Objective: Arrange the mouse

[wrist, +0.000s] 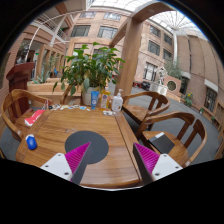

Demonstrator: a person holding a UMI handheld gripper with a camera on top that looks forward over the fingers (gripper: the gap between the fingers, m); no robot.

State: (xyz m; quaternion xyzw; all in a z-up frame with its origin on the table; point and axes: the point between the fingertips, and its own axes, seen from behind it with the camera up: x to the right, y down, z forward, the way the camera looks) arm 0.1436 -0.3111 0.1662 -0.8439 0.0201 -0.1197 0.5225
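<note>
- Gripper point(112, 158) held above a round wooden table point(60, 125), looking forward and slightly down across it. Both fingers show, pink pads point(77, 155) facing inward, a wide gap between them. Nothing between them; jaws open and empty.
- Dark round mouse pad point(88, 142) lies on the table just ahead of the fingers, slightly toward the left finger. Its surface looks bare.
- Small blue object, likely the mouse point(32, 143), sits well off to the left of the left finger, near the table's edge and apart from the mouse pad. Too small to confirm shape; identity is a judgement from the task.
- Red flat item point(34, 116) lies further ahead on the left, beyond the blue mouse.
- Beyond the fingers, at the far side of the table: a potted plant point(90, 68) and two bottles point(117, 101) just beside it.
- Dark flat thing point(160, 143), perhaps a notebook or device, rests ahead of the right finger near a wooden chair point(176, 130).
- Progress, as judged: the task looks barely begun. Mouse not gripped and not on the pad.
- Left to do, as judged: swing left to the mouse, close on it, carry it to the pad and set it down square.
</note>
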